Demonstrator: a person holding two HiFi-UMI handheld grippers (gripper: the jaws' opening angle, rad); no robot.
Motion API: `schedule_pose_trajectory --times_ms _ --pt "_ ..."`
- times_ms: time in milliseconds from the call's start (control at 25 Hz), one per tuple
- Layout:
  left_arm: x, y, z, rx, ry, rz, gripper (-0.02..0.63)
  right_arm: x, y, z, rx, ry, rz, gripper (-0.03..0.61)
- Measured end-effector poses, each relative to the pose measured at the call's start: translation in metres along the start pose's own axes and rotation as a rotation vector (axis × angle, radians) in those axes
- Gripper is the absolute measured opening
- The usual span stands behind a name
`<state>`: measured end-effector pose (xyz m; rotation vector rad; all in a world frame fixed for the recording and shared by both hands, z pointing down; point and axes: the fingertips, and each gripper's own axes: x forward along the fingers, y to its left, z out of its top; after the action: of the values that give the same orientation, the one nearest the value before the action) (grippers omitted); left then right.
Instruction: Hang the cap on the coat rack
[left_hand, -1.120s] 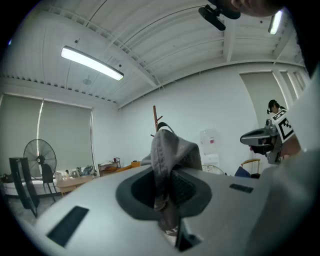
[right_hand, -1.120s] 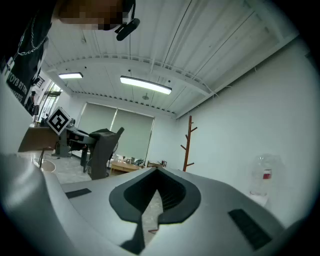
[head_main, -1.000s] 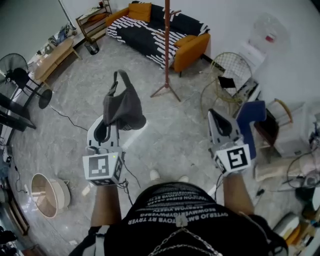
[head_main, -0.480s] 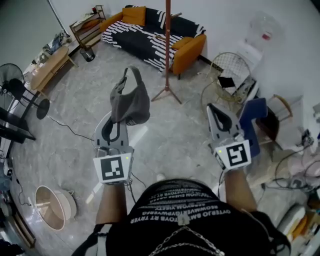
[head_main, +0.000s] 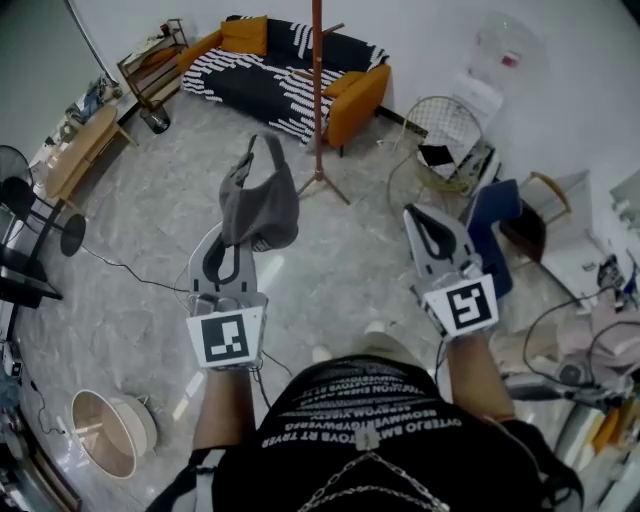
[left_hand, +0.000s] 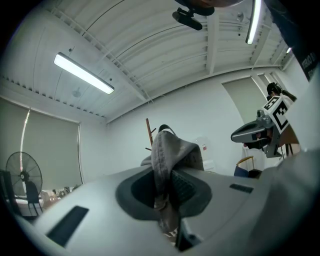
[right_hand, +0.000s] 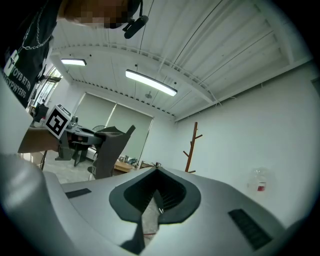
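A grey cap (head_main: 258, 200) hangs upward from my left gripper (head_main: 236, 232), which is shut on its edge; in the left gripper view the cap (left_hand: 172, 150) is pinched between the jaws and hides most of the rack. The wooden coat rack (head_main: 317, 90) stands ahead on the floor, in front of the sofa, its tripod foot (head_main: 320, 186) a little beyond the cap. My right gripper (head_main: 418, 214) is held at the right, shut and empty. In the right gripper view the coat rack (right_hand: 191, 147) shows with bare pegs, and the cap (right_hand: 109, 147) is at the left.
A striped sofa with orange cushions (head_main: 290, 70) is behind the rack. A round wire chair (head_main: 445, 135), a blue chair (head_main: 497, 230) and a water dispenser (head_main: 495, 60) stand at the right. A fan (head_main: 30, 200), a low table (head_main: 75, 150) and a round basket (head_main: 105, 430) are left. Cables cross the floor.
The person has stepped nearer to the coat rack; rack and sofa sit closer and further left in the head view. The left gripper still holds the cap, raised slightly.
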<state>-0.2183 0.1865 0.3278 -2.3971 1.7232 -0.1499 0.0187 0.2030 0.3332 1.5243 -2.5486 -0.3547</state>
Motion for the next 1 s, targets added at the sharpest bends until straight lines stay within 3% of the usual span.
schedule_pose_trajectory --times_ms 520,1000 --pt "-0.013 0.003 -0.009 0.002 0.040 0.038 0.025 -0.001 -0.004 -0.002 0.027 -0.016 0.040 -0.008" --pt "0.048 -0.011 -0.015 0.004 0.064 0.030 0.025 0.036 -0.047 -0.027 0.064 0.002 0.066 -0.009"
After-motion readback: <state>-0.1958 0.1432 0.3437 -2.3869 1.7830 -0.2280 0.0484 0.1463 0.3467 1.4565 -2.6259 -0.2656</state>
